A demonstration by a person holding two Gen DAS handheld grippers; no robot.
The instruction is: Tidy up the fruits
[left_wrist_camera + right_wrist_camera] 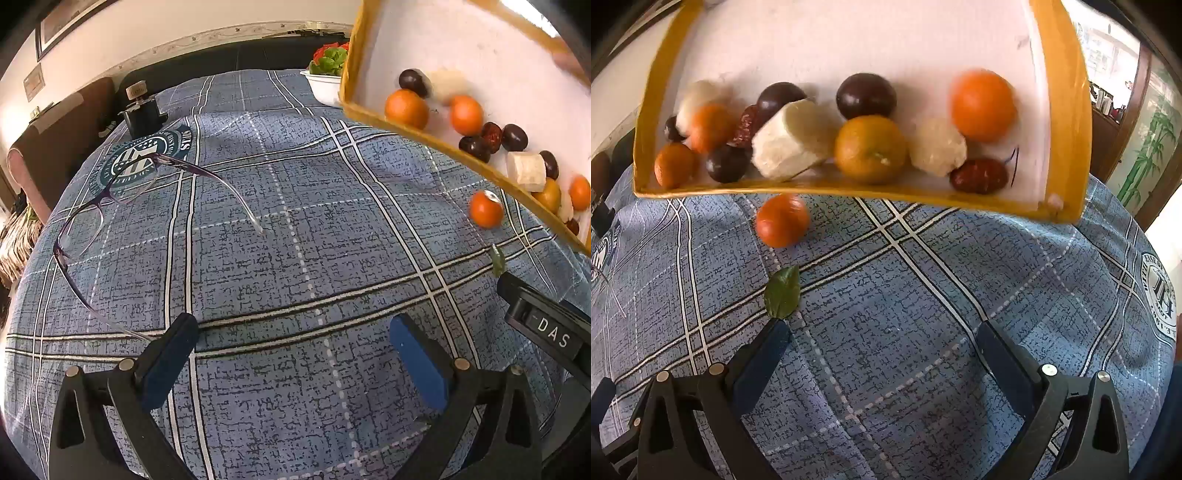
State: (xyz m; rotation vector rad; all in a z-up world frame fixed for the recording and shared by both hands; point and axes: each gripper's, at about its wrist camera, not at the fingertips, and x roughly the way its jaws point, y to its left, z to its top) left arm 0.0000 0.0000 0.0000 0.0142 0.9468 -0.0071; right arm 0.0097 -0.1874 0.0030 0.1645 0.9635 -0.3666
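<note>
A tilted white tray with a yellow rim hangs above the blue plaid cloth, also in the left wrist view. Small oranges, dark plums, red dates and pale banana pieces crowd its low edge. One orange is outside the tray just below its rim; it shows in the left wrist view too. A green leaf lies on the cloth by my right gripper's left fingertip. My right gripper is open and empty. My left gripper is open and empty.
Purple-framed glasses lie unfolded on the cloth at left. A white bowl of greens stands at the far edge. A black clamp-like object sits at back left. The right gripper's body shows at the left view's right edge.
</note>
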